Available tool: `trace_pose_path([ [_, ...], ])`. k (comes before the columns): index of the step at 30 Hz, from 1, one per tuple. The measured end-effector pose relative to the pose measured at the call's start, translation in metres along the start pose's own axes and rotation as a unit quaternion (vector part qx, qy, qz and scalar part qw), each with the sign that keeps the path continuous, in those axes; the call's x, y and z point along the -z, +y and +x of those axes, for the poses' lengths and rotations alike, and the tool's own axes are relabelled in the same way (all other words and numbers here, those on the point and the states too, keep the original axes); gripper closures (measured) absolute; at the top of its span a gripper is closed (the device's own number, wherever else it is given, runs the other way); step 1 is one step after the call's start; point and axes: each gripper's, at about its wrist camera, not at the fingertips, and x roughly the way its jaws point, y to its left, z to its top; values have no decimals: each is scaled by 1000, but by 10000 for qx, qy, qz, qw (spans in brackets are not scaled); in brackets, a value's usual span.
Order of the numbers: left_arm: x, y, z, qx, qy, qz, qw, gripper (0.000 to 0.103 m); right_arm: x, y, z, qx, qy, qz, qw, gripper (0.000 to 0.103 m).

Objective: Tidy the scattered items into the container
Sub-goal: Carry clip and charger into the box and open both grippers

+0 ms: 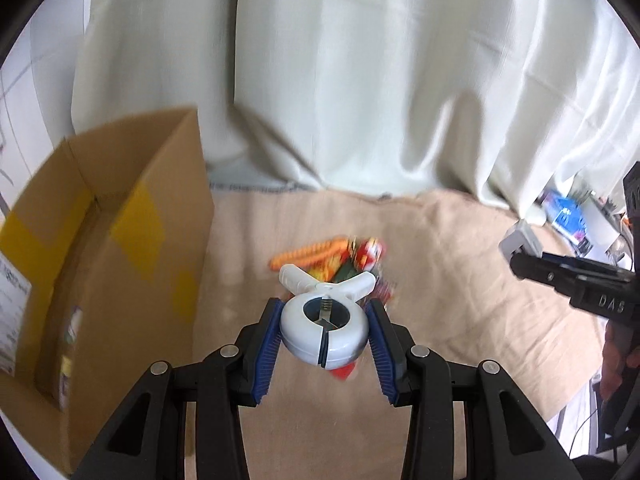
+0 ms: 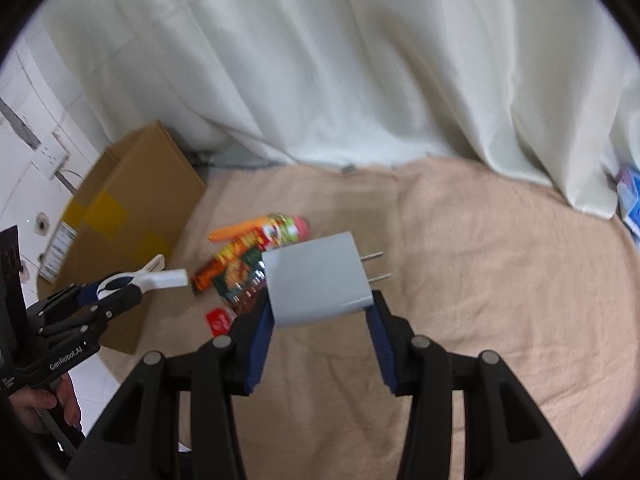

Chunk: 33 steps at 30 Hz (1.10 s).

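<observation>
My left gripper (image 1: 325, 320) is shut on a white and blue spring clamp (image 1: 324, 330) and holds it above the beige blanket; it also shows in the right wrist view (image 2: 120, 284). My right gripper (image 2: 320, 312) is shut on a grey plug adapter (image 2: 320, 280) with two prongs pointing right; the adapter shows at the right in the left wrist view (image 1: 522, 242). An open cardboard box (image 1: 108, 260) stands at the left, also in the right wrist view (image 2: 128, 216). A pile of snack packets (image 2: 248, 264), an orange strip (image 1: 308, 254) and a small red packet (image 2: 218, 320) lie on the blanket.
A beige blanket (image 2: 460, 280) covers the surface. A white curtain (image 1: 360, 80) hangs behind it. Blue packages (image 1: 566, 216) and clutter lie at the far right edge. A white wall with an outlet (image 2: 48, 152) is behind the box.
</observation>
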Motion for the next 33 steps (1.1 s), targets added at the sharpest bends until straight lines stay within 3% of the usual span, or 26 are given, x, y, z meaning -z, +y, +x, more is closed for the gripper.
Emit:
trace_pose_path([
  [6,-31,7,-36,1,-421,-57,9991,60,-22,21,-26,-187,-362,-214,9989,53],
  [11,-49,28,-70,-502,-783,43,9957,60,-47,44,-31,-405,-566,-447,9966,53],
  [15,-54,68,-90,-764,-930,-282,9923,60,-71,77,-32,-631,-733,-775,9923,53],
  [24,-35,166,-117,-1543,-1011,-980,9779,60,-114,185,-20,-1336,-944,-1660,9725,53],
  [33,-1,222,-111,-1703,-852,-1433,9712,60,-122,296,21,-1803,-637,-2423,9512,53],
])
